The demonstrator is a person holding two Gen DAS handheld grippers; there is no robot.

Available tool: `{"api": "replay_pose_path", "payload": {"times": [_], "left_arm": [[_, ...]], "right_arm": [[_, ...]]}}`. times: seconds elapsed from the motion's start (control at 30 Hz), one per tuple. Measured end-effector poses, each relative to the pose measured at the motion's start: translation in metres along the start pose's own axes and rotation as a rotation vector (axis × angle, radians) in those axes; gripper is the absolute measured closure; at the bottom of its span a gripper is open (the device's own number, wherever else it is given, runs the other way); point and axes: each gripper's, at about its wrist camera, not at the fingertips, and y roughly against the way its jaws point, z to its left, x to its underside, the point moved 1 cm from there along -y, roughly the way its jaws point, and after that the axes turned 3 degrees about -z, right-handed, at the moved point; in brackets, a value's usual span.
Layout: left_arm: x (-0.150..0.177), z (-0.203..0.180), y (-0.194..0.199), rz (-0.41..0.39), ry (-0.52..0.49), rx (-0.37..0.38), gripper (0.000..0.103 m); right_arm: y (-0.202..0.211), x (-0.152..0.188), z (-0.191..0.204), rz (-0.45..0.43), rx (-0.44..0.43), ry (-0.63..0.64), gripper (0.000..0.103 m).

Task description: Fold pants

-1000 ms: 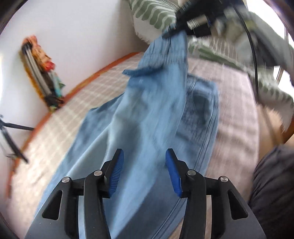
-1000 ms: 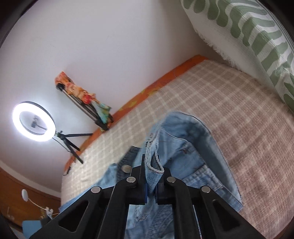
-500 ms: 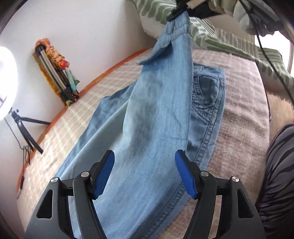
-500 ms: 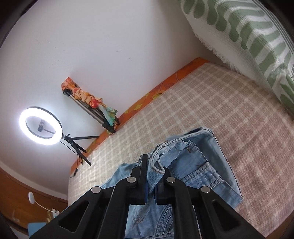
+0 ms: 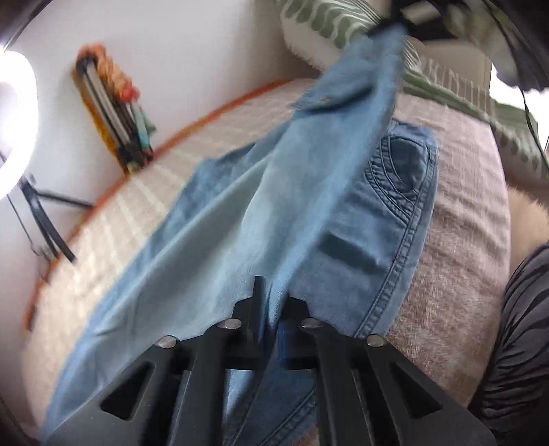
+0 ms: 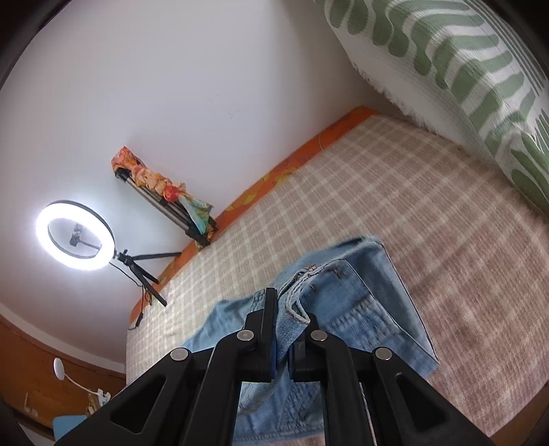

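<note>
Light blue denim pants (image 5: 308, 192) lie on a checked bedspread (image 5: 459, 206), one part lifted and stretched between the two grippers. My left gripper (image 5: 272, 308) is shut on a fold of the lifted denim near its lower end. My right gripper (image 6: 284, 329) is shut on a hemmed edge of the pants (image 6: 360, 308) and holds it above the bed. It shows blurred at the top of the left wrist view (image 5: 405, 17). The waist and back pocket (image 5: 401, 171) rest flat on the bed.
A green-patterned pillow (image 6: 463, 61) lies at the bed's head. A lit ring light (image 6: 73, 236) on a tripod and a folded tripod with orange cloth (image 6: 164, 199) stand against the white wall. A dark striped cloth (image 5: 521, 336) is at the right edge.
My left gripper was open over the denim and has shut on a fold of it. My right gripper keeps its hold on the pants edge.
</note>
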Motion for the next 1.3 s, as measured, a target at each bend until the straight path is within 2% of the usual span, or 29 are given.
{"api": "replay_pose_path", "payload": {"times": [0.1, 0.2, 0.33, 0.4, 0.47, 0.53, 0.67, 0.73, 0.83, 0.87, 0.9, 0.93, 0.97, 1.0, 1.07, 1.13, 1.2, 1.3], "left_arm": [[0.002, 0.010, 0.013, -0.021, 0.033, 0.048, 0.100], [0.004, -0.005, 0.028, -0.045, -0.057, 0.062, 0.100], [0.014, -0.027, 0.019, 0.002, -0.158, 0.065, 0.100], [0.017, -0.032, 0.014, 0.016, -0.170, 0.060, 0.100], [0.017, -0.031, 0.013, 0.021, -0.149, 0.066, 0.100], [0.017, -0.028, 0.013, 0.021, -0.132, 0.072, 0.100], [0.017, -0.027, 0.011, 0.022, -0.126, 0.074, 0.100], [0.018, -0.029, 0.011, 0.022, -0.117, 0.076, 0.100], [0.019, -0.030, 0.013, 0.021, -0.101, 0.076, 0.100], [0.019, -0.031, 0.014, 0.017, -0.093, 0.073, 0.100], [0.019, -0.031, 0.016, 0.011, -0.085, 0.071, 0.100], [0.019, -0.030, 0.018, 0.006, -0.076, 0.070, 0.100], [0.019, -0.030, 0.020, 0.001, -0.066, 0.071, 0.100], [0.019, -0.028, 0.023, -0.001, -0.050, 0.079, 0.098], [0.020, -0.027, 0.028, 0.008, -0.029, 0.092, 0.094], [0.025, -0.025, 0.040, 0.013, -0.018, 0.099, 0.087], [0.035, -0.017, 0.059, -0.002, -0.004, 0.090, 0.074], [0.052, 0.009, 0.085, -0.006, 0.059, 0.056, 0.071]], "right_arm": [[0.003, 0.012, -0.019, 0.018, 0.010, -0.014, 0.101], [0.000, 0.029, -0.049, 0.045, 0.030, -0.049, 0.101], [-0.020, 0.055, -0.091, 0.100, 0.084, -0.101, 0.101], [-0.028, 0.064, -0.104, 0.117, 0.083, -0.118, 0.101], [-0.031, 0.070, -0.111, 0.120, 0.081, -0.116, 0.089], [-0.023, 0.072, -0.116, 0.104, 0.089, -0.143, 0.063], [-0.006, 0.080, -0.127, 0.053, 0.058, -0.190, 0.058], [-0.008, 0.087, -0.131, 0.056, 0.066, -0.194, 0.046], [-0.014, 0.092, -0.133, 0.024, 0.051, -0.211, 0.042], [-0.016, 0.091, -0.133, 0.014, 0.039, -0.217, 0.042], [-0.019, 0.089, -0.133, 0.004, 0.018, -0.231, 0.047], [-0.022, 0.089, -0.133, 0.001, 0.009, -0.247, 0.071], [-0.028, 0.088, -0.132, 0.003, -0.009, -0.262, 0.083], [-0.033, 0.088, -0.130, 0.012, -0.037, -0.270, 0.089], [-0.033, 0.087, -0.124, -0.013, -0.041, -0.269, 0.093], [-0.023, 0.080, -0.110, -0.047, -0.025, -0.207, 0.095], [-0.012, 0.073, -0.097, -0.072, 0.007, -0.134, 0.096], [-0.014, 0.066, -0.080, -0.062, 0.082, -0.047, 0.096]]}}
